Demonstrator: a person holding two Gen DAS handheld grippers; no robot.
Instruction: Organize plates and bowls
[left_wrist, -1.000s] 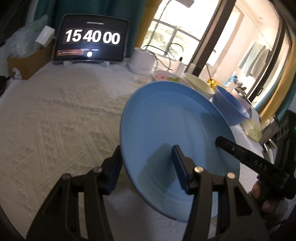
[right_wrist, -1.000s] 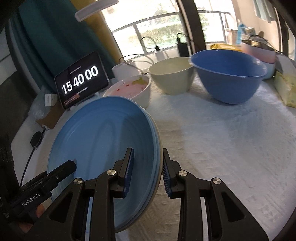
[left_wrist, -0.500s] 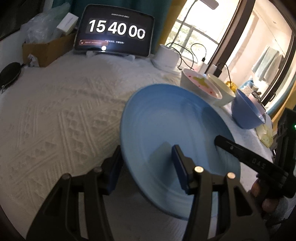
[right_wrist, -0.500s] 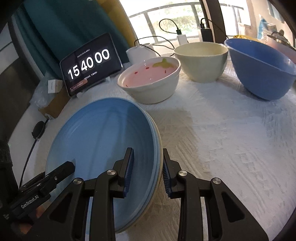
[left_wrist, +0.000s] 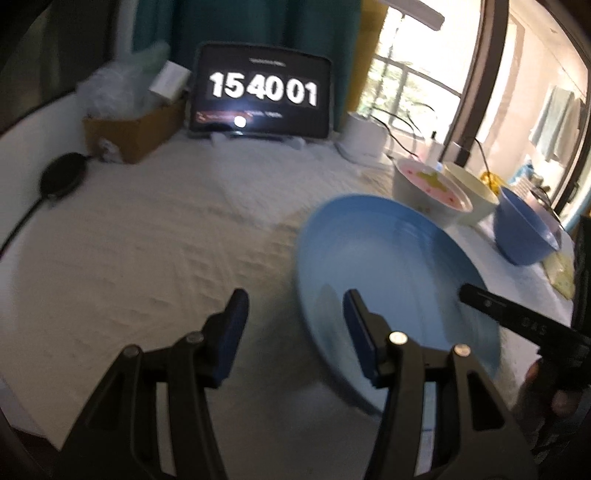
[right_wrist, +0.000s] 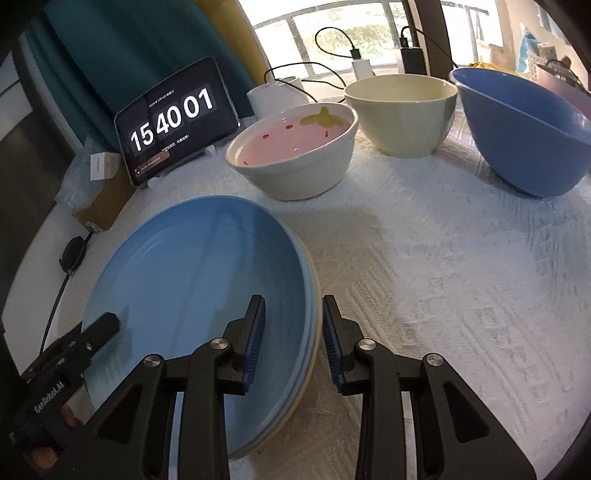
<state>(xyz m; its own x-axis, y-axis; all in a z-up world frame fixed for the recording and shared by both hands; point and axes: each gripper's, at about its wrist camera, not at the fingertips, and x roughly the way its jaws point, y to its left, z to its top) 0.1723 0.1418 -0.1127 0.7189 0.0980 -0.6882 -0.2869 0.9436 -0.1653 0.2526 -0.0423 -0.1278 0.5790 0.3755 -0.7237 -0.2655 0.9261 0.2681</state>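
A table draped in a white textured cloth is carrying everything. A stack of light blue round plates is sitting on it. Behind are standing a white bowl with a pink inside, a cream bowl and a deep blue bowl. A black tablet showing a clock, a brown cardboard box and a white cylindrical device are resting along the far edge.

Glossy glazed ceramic on the blue plate and pink bowl, rough woven white tablecloth, matt black plastic gripper fingers with ribbed blue pads
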